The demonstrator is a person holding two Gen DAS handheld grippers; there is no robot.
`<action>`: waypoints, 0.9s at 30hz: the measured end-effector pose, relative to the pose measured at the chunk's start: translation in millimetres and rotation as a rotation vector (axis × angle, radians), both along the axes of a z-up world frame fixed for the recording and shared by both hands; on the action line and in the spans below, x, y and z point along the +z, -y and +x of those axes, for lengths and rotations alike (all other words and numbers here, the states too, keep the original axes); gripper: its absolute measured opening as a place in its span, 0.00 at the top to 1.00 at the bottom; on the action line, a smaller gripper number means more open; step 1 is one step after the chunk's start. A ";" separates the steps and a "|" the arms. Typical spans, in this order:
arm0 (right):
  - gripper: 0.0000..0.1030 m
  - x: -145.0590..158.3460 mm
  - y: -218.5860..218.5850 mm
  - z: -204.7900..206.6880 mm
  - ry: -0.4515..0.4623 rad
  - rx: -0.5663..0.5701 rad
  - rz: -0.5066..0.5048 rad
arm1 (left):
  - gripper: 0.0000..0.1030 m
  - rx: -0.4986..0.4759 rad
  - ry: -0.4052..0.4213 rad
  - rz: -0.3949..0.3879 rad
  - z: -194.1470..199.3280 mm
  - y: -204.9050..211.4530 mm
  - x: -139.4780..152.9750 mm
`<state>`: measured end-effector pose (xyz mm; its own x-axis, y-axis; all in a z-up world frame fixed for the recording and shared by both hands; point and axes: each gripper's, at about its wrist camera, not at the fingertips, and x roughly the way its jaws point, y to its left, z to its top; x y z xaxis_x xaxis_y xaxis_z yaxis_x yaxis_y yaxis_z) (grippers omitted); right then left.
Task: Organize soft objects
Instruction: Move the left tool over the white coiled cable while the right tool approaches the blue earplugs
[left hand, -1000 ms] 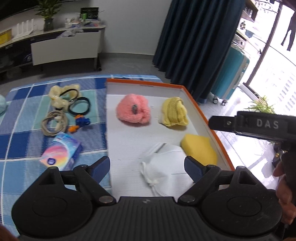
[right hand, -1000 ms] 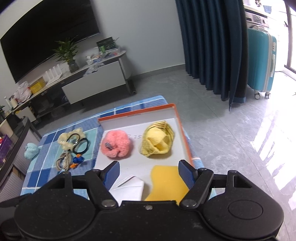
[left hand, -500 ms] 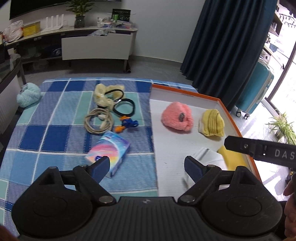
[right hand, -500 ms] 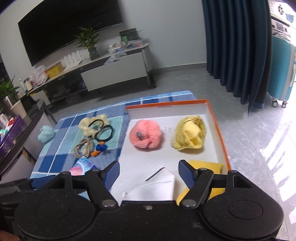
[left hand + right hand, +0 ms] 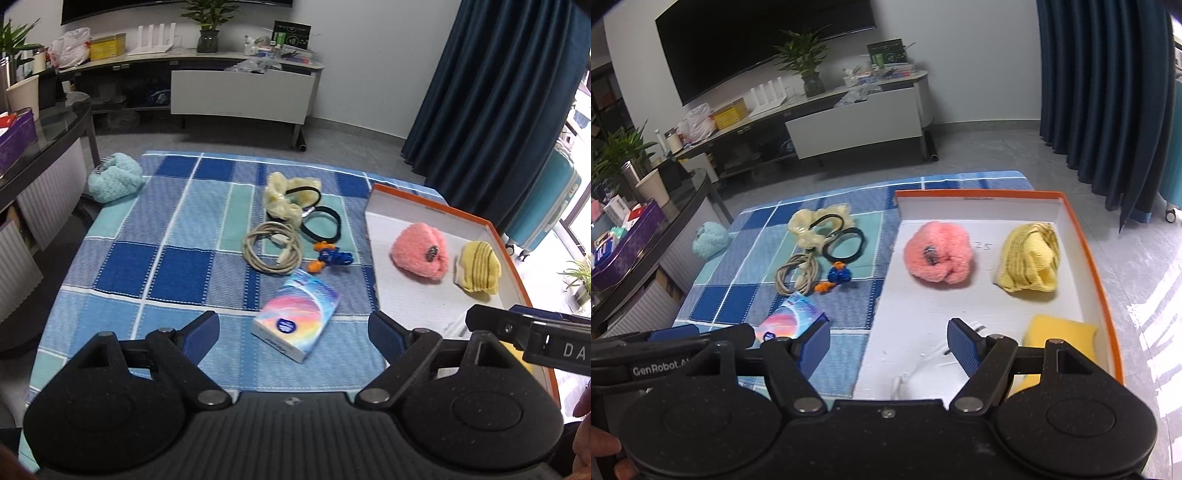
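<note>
Left gripper nearest to the soft things on the cloth

My left gripper (image 5: pixel 293 330) and right gripper (image 5: pixel 888 341) both stand wide, empty. The cream scrunchie (image 5: pixel 282 199) lies ahead of the left one, beyond the tissue pack (image 5: pixel 295 319); the orange tray (image 5: pixel 1089 258) is at its right.

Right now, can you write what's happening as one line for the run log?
left hand-held gripper: open, empty | right hand-held gripper: open, empty | orange-rimmed white tray: fluffy pink ball, yellow knitted bundle inside | light-blue fuzzy ball: on checked cloth

Pink pompom (image 5: pixel 938 254) inside orange-rimmed tray (image 5: pixel 1089 254)
</note>
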<state>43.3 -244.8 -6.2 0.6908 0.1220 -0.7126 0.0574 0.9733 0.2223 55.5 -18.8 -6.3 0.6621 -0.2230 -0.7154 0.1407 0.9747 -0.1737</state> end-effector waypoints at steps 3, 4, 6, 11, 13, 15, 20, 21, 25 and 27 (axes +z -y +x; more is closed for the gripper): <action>0.19 -1.6 -5.0 3.3 -0.005 0.013 0.004 | 0.13 0.011 -0.001 0.005 1.4 -4.1 0.1; 0.19 -2.6 -6.9 4.6 -0.009 0.018 0.003 | 0.13 0.013 0.001 0.008 1.3 -5.7 0.2; 0.19 -3.7 -10.7 6.0 -0.012 0.026 -0.002 | 0.13 0.016 0.001 0.012 2.2 -8.3 0.4; 0.19 -5.3 -19.3 7.9 -0.016 0.050 -0.003 | 0.13 0.030 -0.002 0.018 7.1 -15.2 -1.6; 0.19 -6.2 -22.0 9.1 -0.019 0.055 -0.006 | 0.13 0.030 -0.005 0.022 8.9 -16.5 -2.9; 0.19 -6.8 -24.4 10.1 -0.021 0.060 -0.008 | 0.13 0.030 -0.008 0.027 11.1 -17.2 -4.8; 0.19 -7.4 -28.0 13.3 -0.024 0.070 -0.014 | 0.13 0.029 -0.019 0.037 18.1 -19.2 -8.5; 0.19 -7.6 -28.3 13.8 -0.024 0.069 -0.015 | 0.13 0.030 -0.020 0.040 20.0 -19.3 -8.9; 0.19 -9.2 -28.3 15.4 -0.029 0.068 -0.017 | 0.13 0.029 -0.024 0.049 27.7 -20.0 -10.1; 0.19 -9.6 -28.4 16.8 -0.029 0.069 -0.018 | 0.13 0.028 -0.027 0.051 30.8 -19.8 -10.9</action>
<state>60.1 -216.5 -15.8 0.6605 0.1557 -0.7345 -0.0038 0.9789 0.2041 86.3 1.1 -17.2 0.6476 -0.1674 -0.7434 0.1089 0.9859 -0.1271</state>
